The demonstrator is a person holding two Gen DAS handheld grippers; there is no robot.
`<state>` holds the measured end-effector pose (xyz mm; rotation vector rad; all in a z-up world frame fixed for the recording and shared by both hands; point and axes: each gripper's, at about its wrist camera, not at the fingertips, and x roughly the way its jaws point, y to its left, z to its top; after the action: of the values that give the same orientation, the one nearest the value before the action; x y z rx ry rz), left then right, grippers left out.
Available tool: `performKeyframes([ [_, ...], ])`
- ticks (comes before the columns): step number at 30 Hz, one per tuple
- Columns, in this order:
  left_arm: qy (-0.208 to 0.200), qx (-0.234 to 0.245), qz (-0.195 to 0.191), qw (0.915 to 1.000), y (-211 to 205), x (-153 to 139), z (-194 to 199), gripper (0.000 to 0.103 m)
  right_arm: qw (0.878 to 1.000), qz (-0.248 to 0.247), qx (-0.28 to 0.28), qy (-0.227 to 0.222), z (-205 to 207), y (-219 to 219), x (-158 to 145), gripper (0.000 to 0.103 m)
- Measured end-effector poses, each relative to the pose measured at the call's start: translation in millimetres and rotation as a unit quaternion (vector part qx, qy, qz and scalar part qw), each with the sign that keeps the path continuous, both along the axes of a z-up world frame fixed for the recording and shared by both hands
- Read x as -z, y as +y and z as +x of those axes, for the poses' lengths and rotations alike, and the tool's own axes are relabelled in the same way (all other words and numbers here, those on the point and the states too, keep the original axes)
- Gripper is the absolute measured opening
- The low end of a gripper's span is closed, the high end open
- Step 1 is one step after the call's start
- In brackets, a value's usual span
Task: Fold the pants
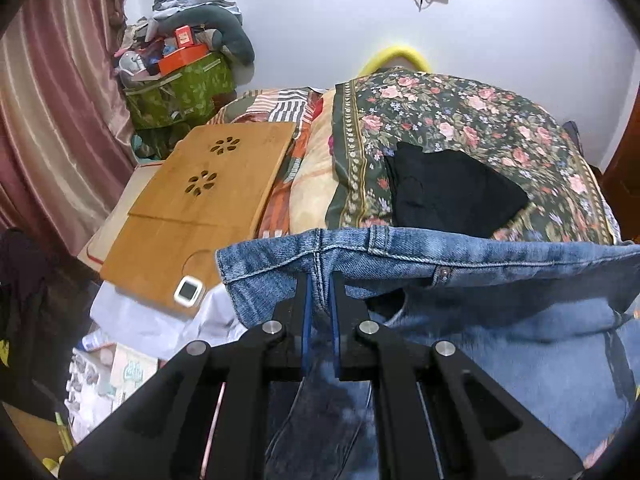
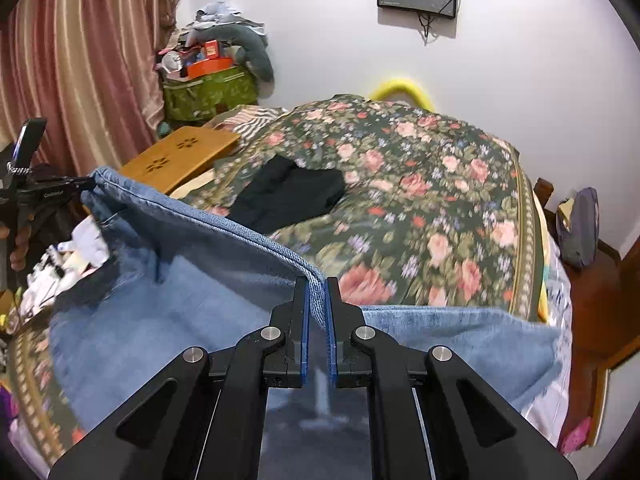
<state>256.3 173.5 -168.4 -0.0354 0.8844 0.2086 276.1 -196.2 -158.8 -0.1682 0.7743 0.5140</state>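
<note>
Each camera sits just behind its own gripper and looks forward and down along the fingers, close over the bed (image 1: 460,120). Both views share the floral bedspread (image 2: 420,184), the wooden tray (image 1: 208,184) and the far wall (image 2: 320,40).

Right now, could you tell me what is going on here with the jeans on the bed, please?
A person holding a gripper in each hand is folding the blue denim jeans over a bed covered by a dark floral bedspread. The left gripper is shut on a seam near the waistband, the right gripper on a hemmed edge. A folded black garment lies on the bedspread beyond.
</note>
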Motion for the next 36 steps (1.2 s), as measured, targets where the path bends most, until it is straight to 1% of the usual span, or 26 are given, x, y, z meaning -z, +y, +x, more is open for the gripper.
performKeyframes([
  [3,-0.005,0.003,-0.005,1.0000,1.1,-2.0,-31.2,0.007,1.000,0.009,0.003,0.002,-25.7,0.5,4.6,0.006],
  [5,-0.006,0.002,-0.005,1.0000,0.9,0.0,-49.5,0.007,1.000,0.026,0.010,0.007,-42.1,-1.2,10.0,0.006],
  [10,0.005,0.003,0.001,1.0000,0.0,15.2,-89.0,0.007,0.998,0.057,0.015,0.017,-77.6,-2.5,19.3,0.006],
  [12,0.014,0.001,-0.008,0.9999,2.8,24.3,-101.9,0.007,0.998,0.065,0.013,0.023,-88.4,-0.9,21.3,0.006],
  [15,0.029,-0.004,-0.025,0.9993,5.6,40.4,-119.2,0.007,0.997,0.065,0.015,0.027,-102.2,1.5,26.7,0.006],
  [20,0.057,-0.012,-0.052,0.9969,5.8,68.4,-140.5,0.006,0.997,0.054,0.015,0.048,-115.3,3.5,43.9,0.006],
  [22,0.074,-0.018,-0.049,0.9959,4.2,80.1,-146.4,0.000,0.997,0.051,0.013,0.060,-119.3,4.2,51.8,0.006],
  [23,0.083,-0.019,-0.042,0.9954,3.5,85.1,-148.1,0.000,0.996,0.052,0.013,0.068,-121.0,3.9,55.8,0.006],
  [25,0.095,-0.015,-0.046,0.9942,4.1,91.4,-151.6,0.000,0.996,0.052,0.011,0.079,-123.1,3.2,64.5,0.006],
  [26,0.099,-0.014,-0.046,0.9939,4.8,92.6,-152.6,0.000,0.996,0.053,0.010,0.077,-124.9,3.0,64.8,0.007],
  [29,0.094,-0.015,-0.032,0.9950,4.5,84.5,-156.8,0.001,0.995,0.059,0.006,0.081,-125.1,0.6,59.7,0.010],
  [33,0.060,-0.012,-0.021,0.9979,3.5,53.5,-155.9,0.005,0.994,0.065,0.002,0.086,-127.6,-5.5,48.4,0.011],
  [34,0.054,-0.011,-0.020,0.9983,3.0,45.9,-152.8,0.009,0.994,0.069,0.005,0.085,-126.7,-11.4,43.0,0.011],
  [35,0.046,-0.009,-0.020,0.9987,1.7,37.8,-149.2,0.015,0.994,0.073,0.009,0.082,-124.9,-16.3,38.0,0.012],
  [36,0.039,-0.007,-0.022,0.9990,-0.1,30.0,-144.9,0.019,0.994,0.078,0.014,0.080,-123.6,-21.9,33.0,0.013],
])
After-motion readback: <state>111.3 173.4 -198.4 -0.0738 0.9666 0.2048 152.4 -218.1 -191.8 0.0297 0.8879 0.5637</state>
